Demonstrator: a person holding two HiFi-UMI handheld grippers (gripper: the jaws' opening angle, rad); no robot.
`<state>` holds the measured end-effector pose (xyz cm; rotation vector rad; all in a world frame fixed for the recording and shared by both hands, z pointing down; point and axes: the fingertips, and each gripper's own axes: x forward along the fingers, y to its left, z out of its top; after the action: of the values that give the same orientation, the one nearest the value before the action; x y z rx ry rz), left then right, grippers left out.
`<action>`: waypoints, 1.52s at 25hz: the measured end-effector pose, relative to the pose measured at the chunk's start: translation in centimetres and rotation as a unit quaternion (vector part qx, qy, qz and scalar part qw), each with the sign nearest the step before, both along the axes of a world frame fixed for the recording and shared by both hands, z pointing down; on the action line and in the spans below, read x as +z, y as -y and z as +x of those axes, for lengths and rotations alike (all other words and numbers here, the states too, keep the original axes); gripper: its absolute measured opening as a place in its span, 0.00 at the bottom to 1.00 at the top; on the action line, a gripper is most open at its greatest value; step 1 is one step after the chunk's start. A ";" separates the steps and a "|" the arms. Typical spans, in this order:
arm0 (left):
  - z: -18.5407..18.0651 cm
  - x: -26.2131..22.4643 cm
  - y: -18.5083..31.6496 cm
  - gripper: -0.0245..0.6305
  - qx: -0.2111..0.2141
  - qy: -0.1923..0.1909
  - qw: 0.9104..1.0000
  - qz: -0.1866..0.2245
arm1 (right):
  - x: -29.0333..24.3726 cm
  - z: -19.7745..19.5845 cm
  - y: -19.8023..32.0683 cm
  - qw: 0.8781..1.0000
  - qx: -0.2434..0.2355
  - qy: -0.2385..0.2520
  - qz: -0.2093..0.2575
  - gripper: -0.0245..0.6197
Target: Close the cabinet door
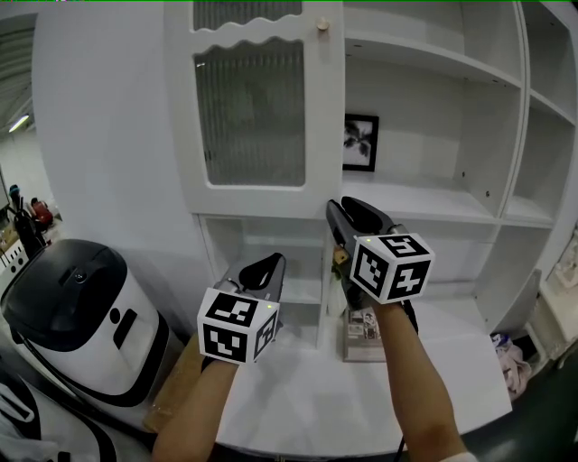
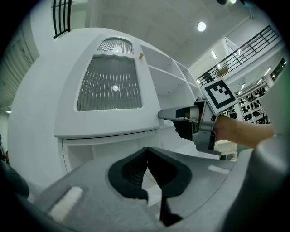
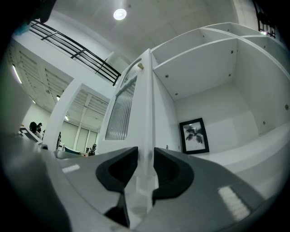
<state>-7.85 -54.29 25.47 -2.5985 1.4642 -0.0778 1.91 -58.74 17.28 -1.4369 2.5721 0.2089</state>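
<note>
The white cabinet door (image 1: 253, 117) with ribbed glass and a small knob (image 1: 322, 25) stands swung out from the shelf unit. My right gripper (image 1: 336, 211) is shut on the door's free edge near its lower corner. In the right gripper view the door edge (image 3: 147, 104) runs straight up from between the two black pads (image 3: 115, 170) of the right gripper (image 3: 146, 156). My left gripper (image 1: 275, 261) hovers lower and to the left, in front of the door, shut and empty. The left gripper view shows the left gripper (image 2: 146, 149) with its tips together, the door face (image 2: 108, 86) ahead, and the right gripper (image 2: 161, 114) at the door's edge.
Open white shelves (image 1: 433, 194) lie behind the door, with a framed black picture (image 1: 360, 142) on one. A white and black appliance (image 1: 81, 307) and a cardboard box (image 1: 176, 379) stand at the lower left. Small items (image 1: 363, 325) sit on the white counter (image 1: 424, 379).
</note>
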 end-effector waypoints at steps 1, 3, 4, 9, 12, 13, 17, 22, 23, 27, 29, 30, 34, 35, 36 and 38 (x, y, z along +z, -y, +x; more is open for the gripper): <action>-0.1 -0.1 0.1 0.04 -0.002 -0.001 1.000 0.001 | 0.0 0.0 0.2 1.000 0.000 0.000 0.000 0.21; -0.2 -0.3 0.3 0.04 -0.005 -0.002 1.000 0.003 | -0.1 0.0 0.5 1.000 0.001 -0.002 -0.001 0.21; -0.3 -0.4 0.3 0.04 -0.006 -0.002 1.000 0.004 | -0.1 0.0 0.7 1.000 0.001 -0.003 -0.002 0.21; -0.4 -0.4 0.7 0.04 -0.012 -0.005 1.000 0.006 | 0.0 0.0 1.1 1.000 -0.002 -0.005 -0.001 0.21; -0.5 -0.5 0.8 0.04 -0.013 -0.008 1.000 0.005 | -0.1 -0.1 1.1 1.000 -0.004 -0.006 0.001 0.21; -0.4 -0.5 0.8 0.04 -0.013 -0.010 1.000 0.004 | -0.1 -0.1 1.1 1.000 -0.003 -0.005 0.001 0.21; -0.2 -0.5 0.9 0.04 -0.012 -0.016 1.000 -0.001 | -0.1 0.1 1.0 1.000 0.003 -0.007 0.001 0.21; -0.7 -0.7 0.4 0.04 -0.013 -0.018 1.000 -0.006 | -0.1 0.1 0.2 1.000 0.021 -0.012 0.004 0.19; -0.9 -0.7 0.2 0.04 -0.014 -0.018 1.000 -0.006 | -0.1 0.1 0.1 1.000 0.024 -0.010 0.005 0.16; -1.9 -0.7 -0.7 0.04 -0.015 -0.016 1.000 -0.009 | 0.0 0.0 -0.8 0.999 0.033 -0.003 -0.001 0.15; -2.5 -0.7 -1.3 0.04 -0.015 -0.017 1.000 -0.010 | 0.2 -0.5 -1.5 0.999 0.036 -0.005 -0.004 0.14; -2.8 -0.8 -1.6 0.04 -0.016 -0.018 1.000 -0.010 | 0.4 -0.7 -1.9 0.999 0.037 -0.007 -0.005 0.14; -4.4 -0.9 -2.8 0.04 -0.019 -0.020 1.000 -0.012 | 1.0 -1.9 -3.5 0.999 0.042 -0.010 -0.011 0.14; -4.9 -0.9 -3.1 0.04 -0.021 -0.020 0.999 -0.013 | 1.2 -2.2 -3.9 0.999 0.043 -0.011 -0.013 0.13; -5.3 -0.8 -3.5 0.04 -0.022 -0.021 0.999 -0.014 | 1.4 -2.5 -4.4 0.999 0.044 -0.011 -0.014 0.13; -6.1 -0.7 -4.3 0.04 -0.023 -0.023 0.999 -0.017 | 1.7 -2.9 -5.5 0.999 0.047 -0.010 -0.017 0.12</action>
<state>-13.97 -49.95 24.80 -2.6100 1.5532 -0.0496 -0.96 -53.27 19.03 -1.5784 2.5385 0.1950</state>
